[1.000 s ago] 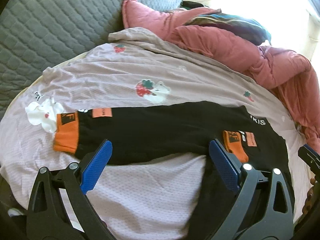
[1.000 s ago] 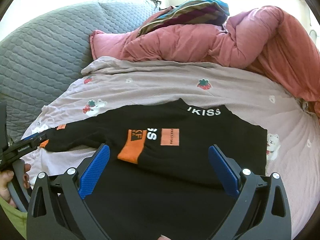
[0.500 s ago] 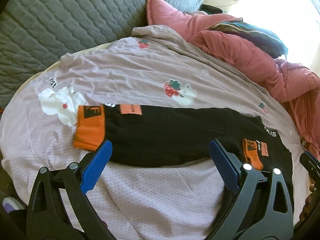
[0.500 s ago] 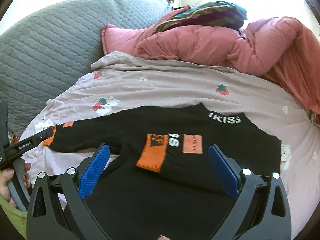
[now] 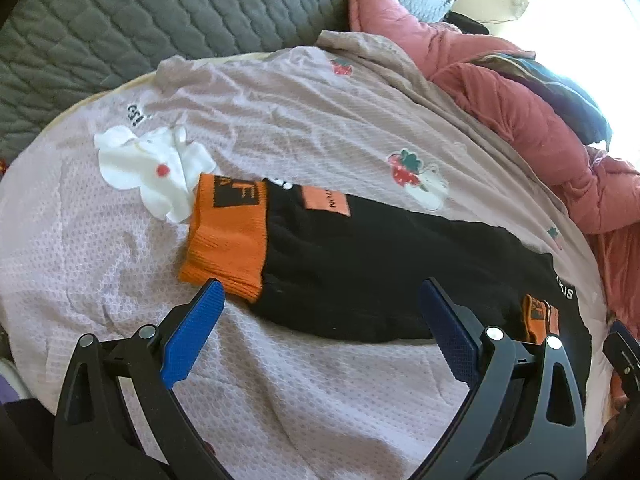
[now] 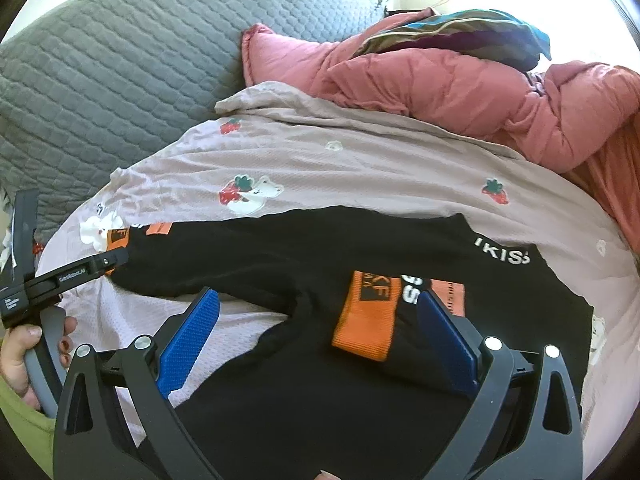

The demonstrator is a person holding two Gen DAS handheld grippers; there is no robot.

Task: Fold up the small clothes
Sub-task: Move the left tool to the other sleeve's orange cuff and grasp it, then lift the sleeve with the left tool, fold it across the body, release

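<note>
The black sweater lies spread on the lilac bedsheet, its body toward the near edge of the bed and its collar end, with white lettering, pointing toward the pink quilt heaped at the far right corner. One sleeve is already laid across the chest, its orange cuff resting on the black cloth. The other sleeve is stretched straight out toward the left edge of the bed, and its own orange cuff lies flat on the sheet, just beside a white cartoon print.

The left gripper hovers over that outstretched sleeve, jaws spread wide and gripping nothing, with the cuff just ahead of its left finger. The right gripper hangs over the chest, jaws likewise spread and empty, the folded cuff lying between them.

To my eye the sleeve-folding step is half done: one arm in, one arm out. The next move looks to fall to the left gripper, which would need to drop onto the cuff, pinch it, and carry it across onto the body to match the first. The knit looks soft, so a shallow bite might take only the top layer or drag the sheet with it.
</note>
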